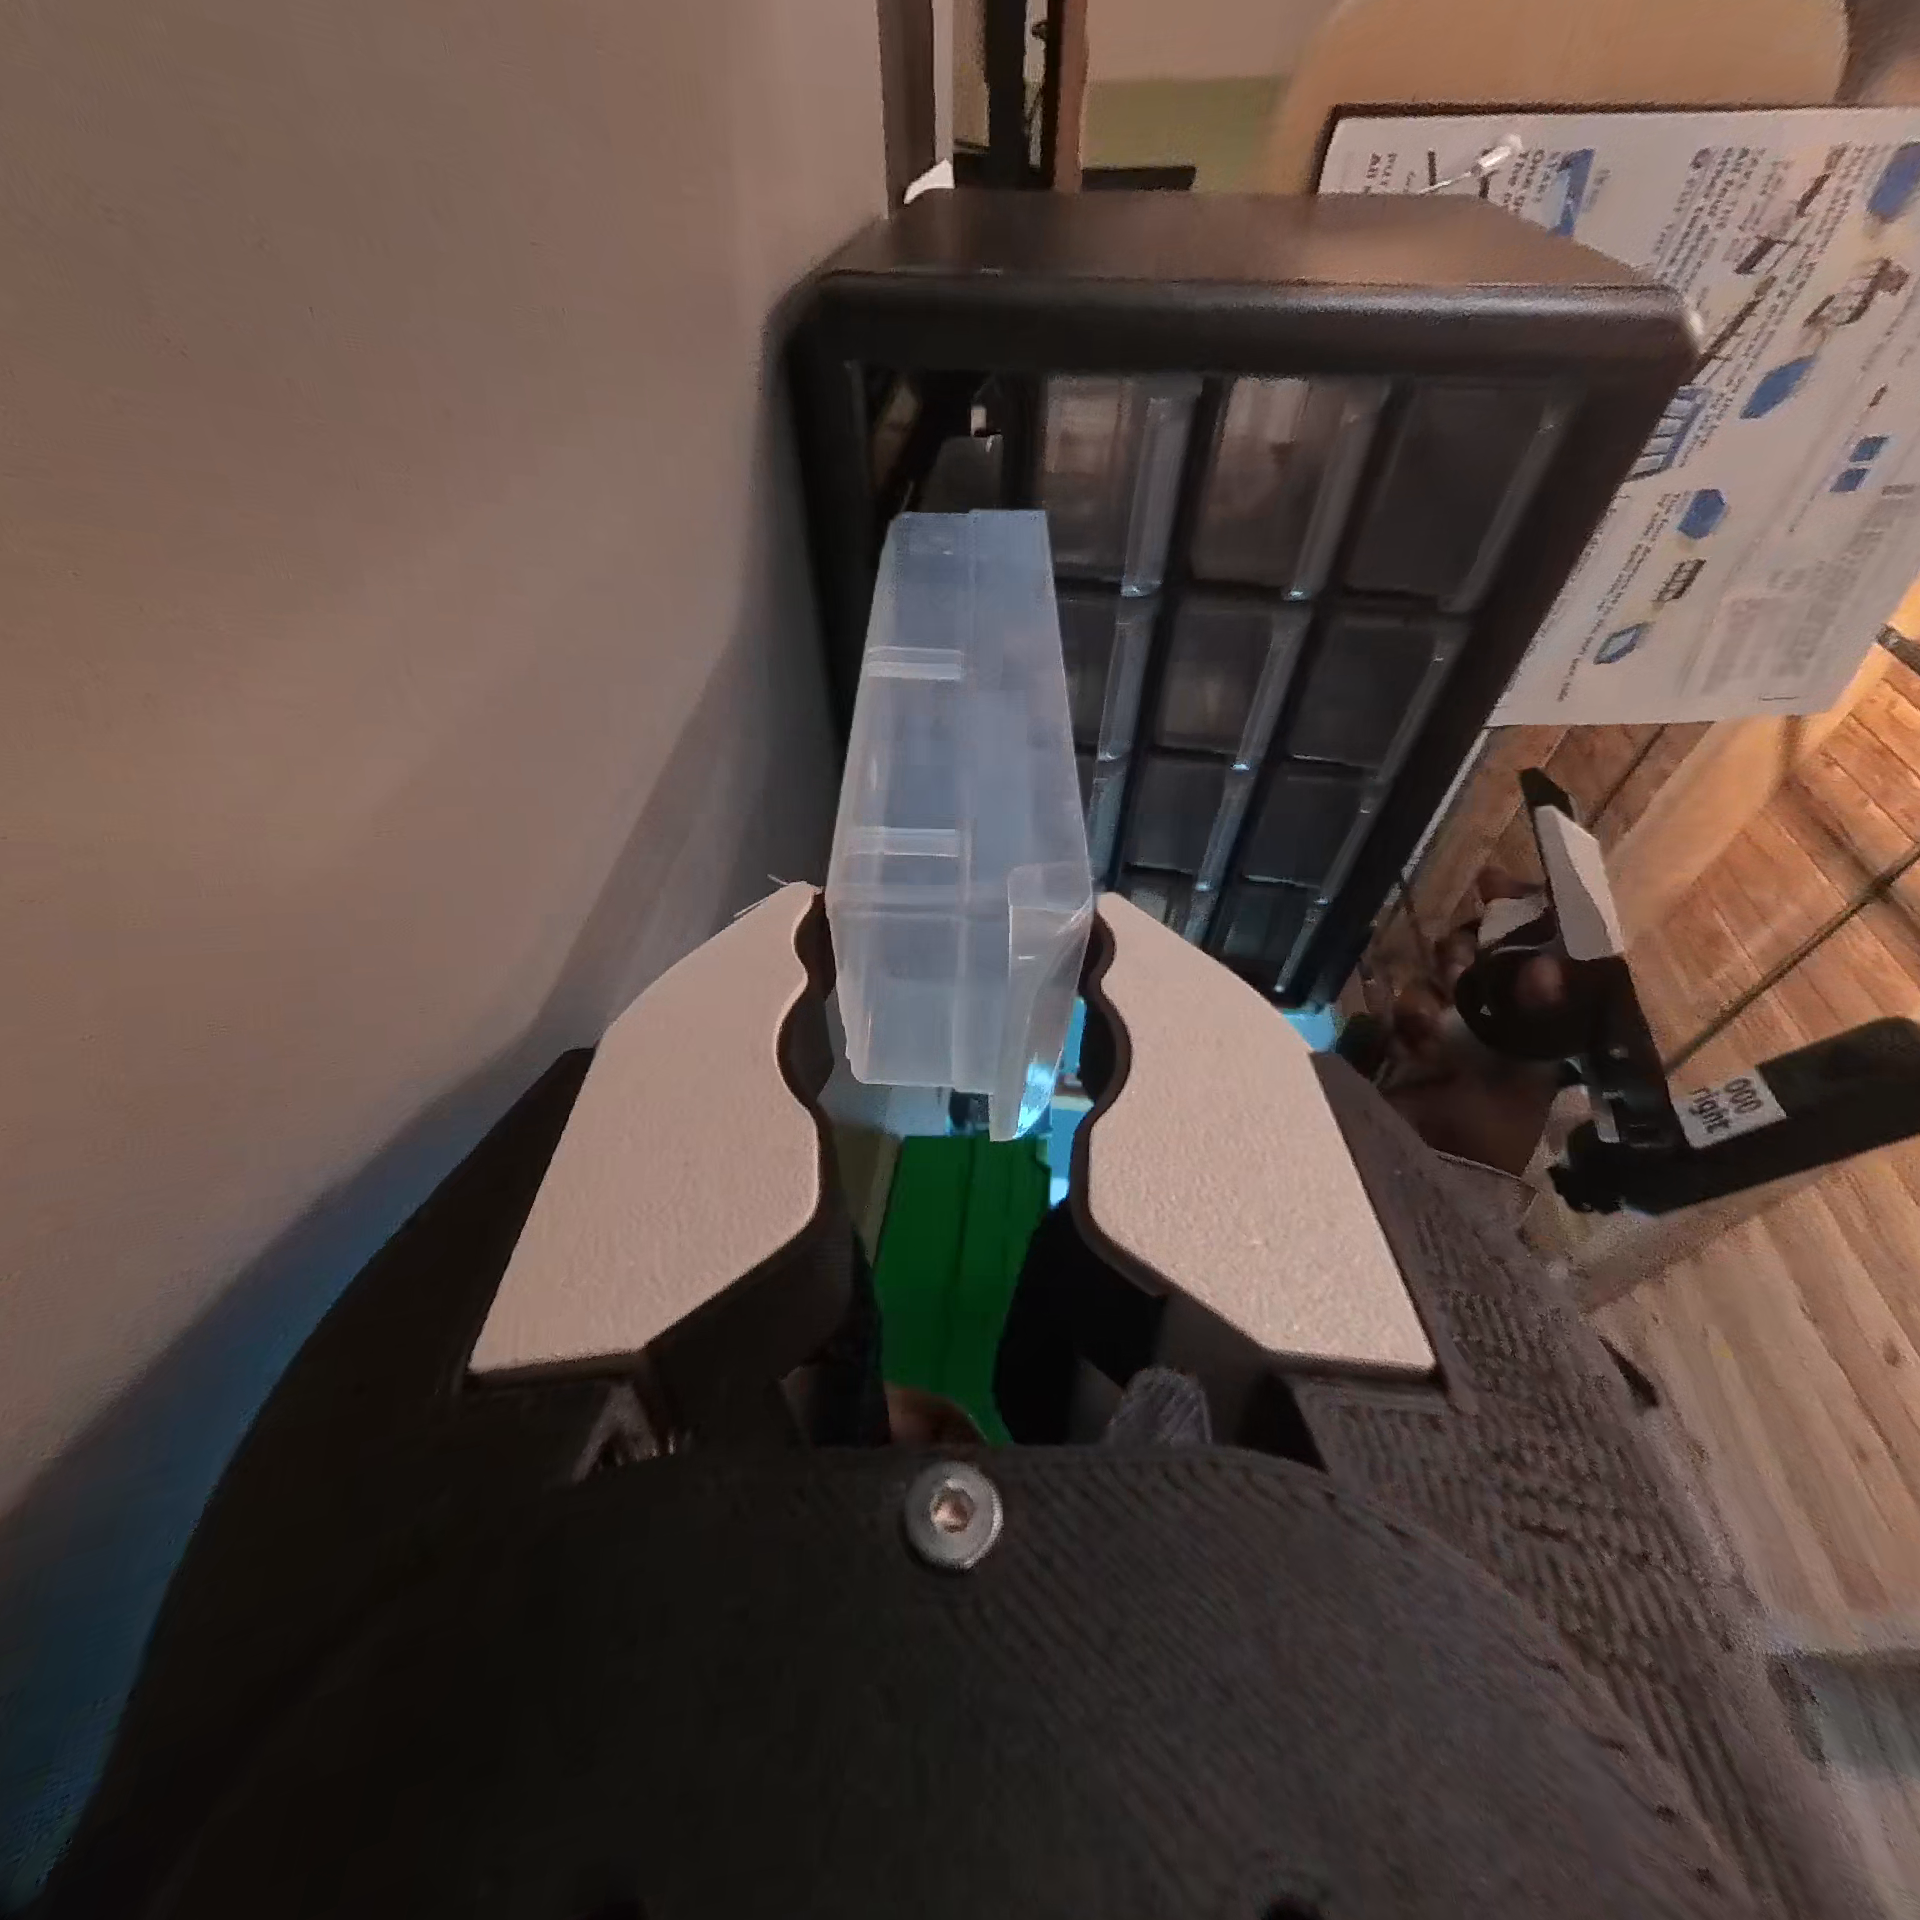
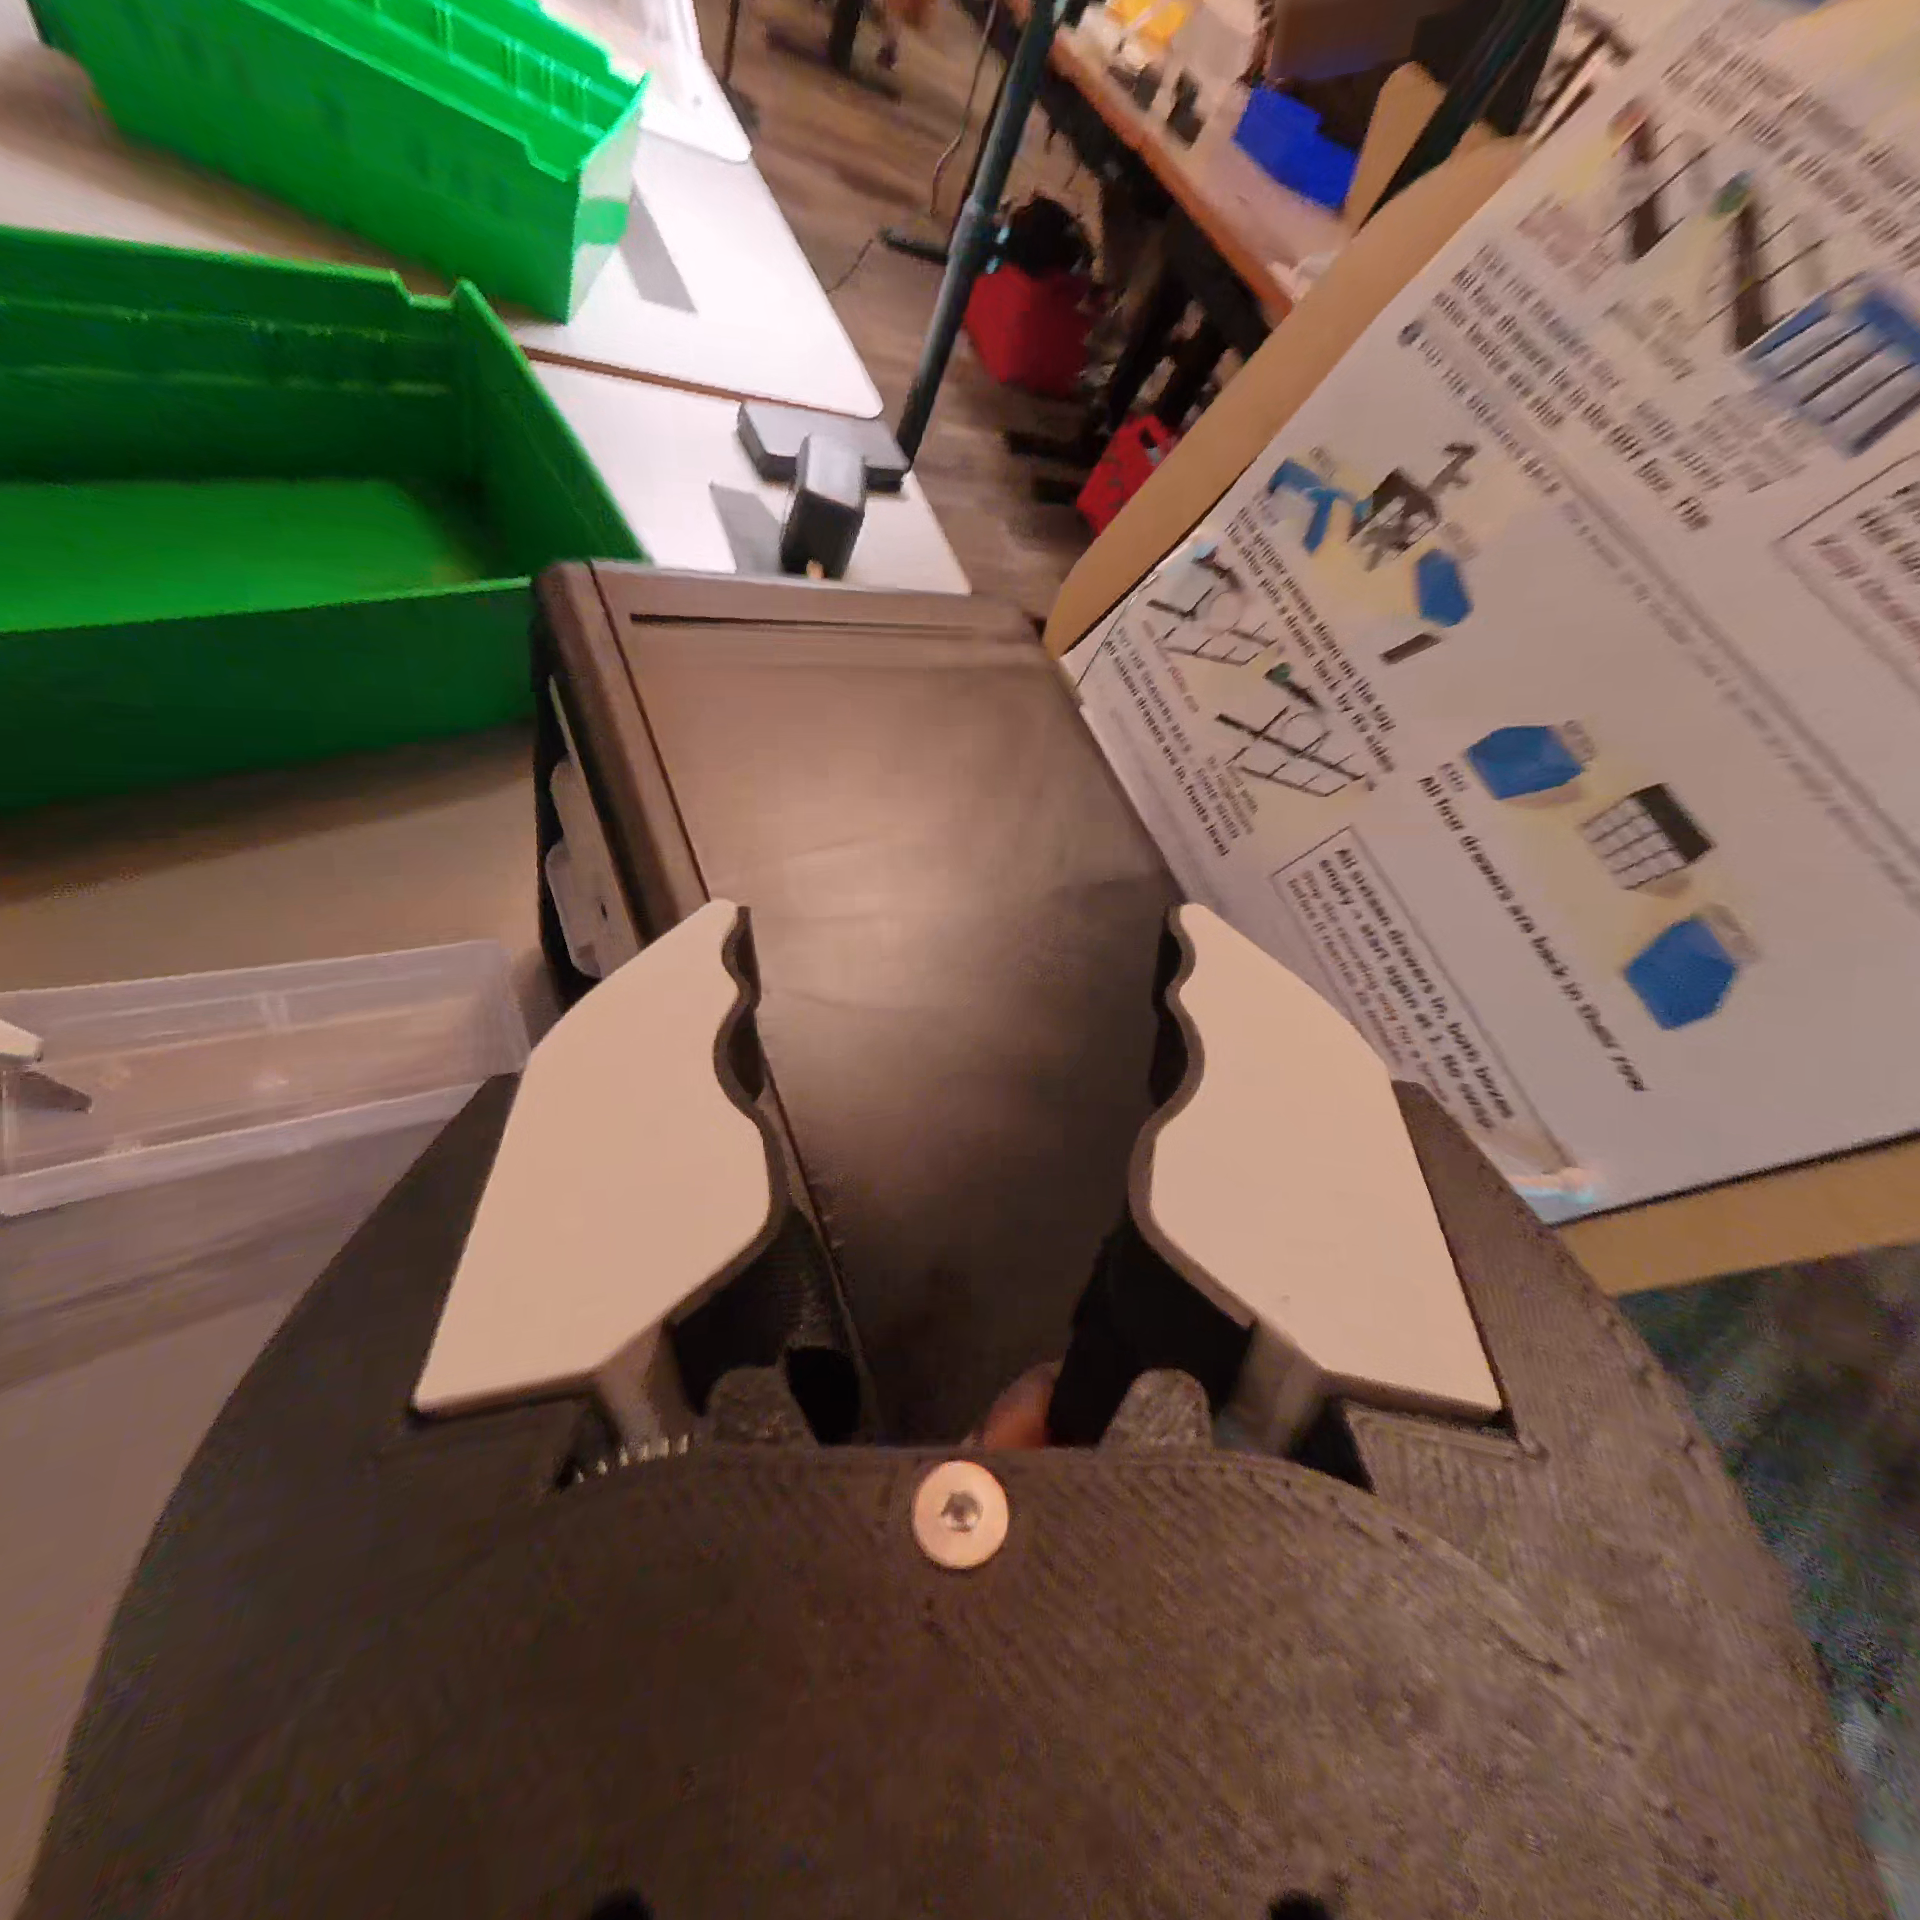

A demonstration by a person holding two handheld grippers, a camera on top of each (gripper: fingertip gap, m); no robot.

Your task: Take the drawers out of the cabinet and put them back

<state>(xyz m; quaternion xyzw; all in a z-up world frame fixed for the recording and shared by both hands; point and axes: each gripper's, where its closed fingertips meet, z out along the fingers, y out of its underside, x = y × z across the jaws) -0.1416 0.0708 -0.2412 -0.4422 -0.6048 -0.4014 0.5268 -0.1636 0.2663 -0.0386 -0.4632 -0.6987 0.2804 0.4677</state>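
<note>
My left gripper (image 1: 956, 935) clamps a clear, empty drawer (image 1: 961, 790); cabinet (image 1: 1247, 312) at 12 o'clock. My right gripper (image 2: 956, 925) is spread over the cabinet top, grasping nothing.

You have two green bins (image 2: 260, 499) at the table's (image 2: 260, 852) far left, a printed instruction sheet (image 2: 1558, 644) propped at its right edge, a black block (image 2: 821, 468) near its far edge.
</note>
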